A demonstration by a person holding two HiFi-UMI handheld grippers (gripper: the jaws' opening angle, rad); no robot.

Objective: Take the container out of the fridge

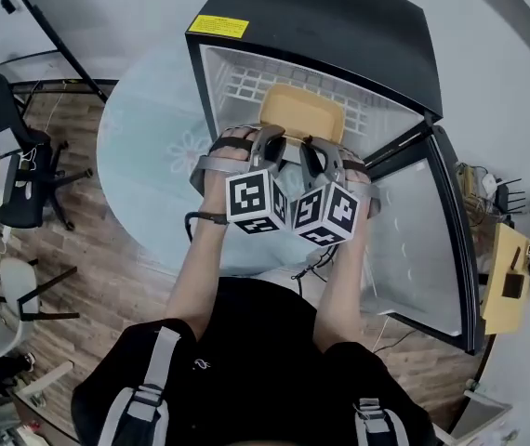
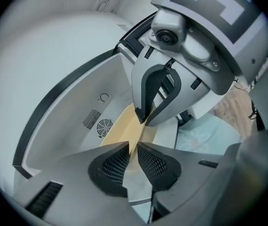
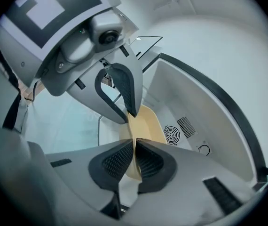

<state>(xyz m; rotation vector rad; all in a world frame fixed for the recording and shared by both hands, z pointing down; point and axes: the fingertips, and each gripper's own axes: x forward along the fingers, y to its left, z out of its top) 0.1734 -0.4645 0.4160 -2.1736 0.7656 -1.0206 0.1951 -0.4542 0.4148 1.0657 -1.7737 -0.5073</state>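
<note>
A shallow yellow container [image 1: 302, 111] lies inside the open white fridge [image 1: 339, 26], on its wire shelf. Both grippers reach in side by side at the container's near edge. My left gripper [image 1: 270, 149] has the thin yellow wall [image 2: 120, 126] between its black pads and is shut on it [image 2: 133, 154]. Close beside it, my right gripper [image 1: 316, 153] is also shut on the same rim [image 3: 135, 152], and the container [image 3: 148, 121] runs on beyond its jaws. Each gripper view shows the other gripper's jaws on the rim just ahead.
The fridge door [image 1: 414, 240] stands swung open on the right. A pale round table [image 1: 144, 156] lies under and left of the fridge. Office chairs [image 1: 14, 184] stand at far left, a yellow cabinet [image 1: 502, 277] at far right. A round fan vent [image 2: 104, 125] sits in the fridge's back wall.
</note>
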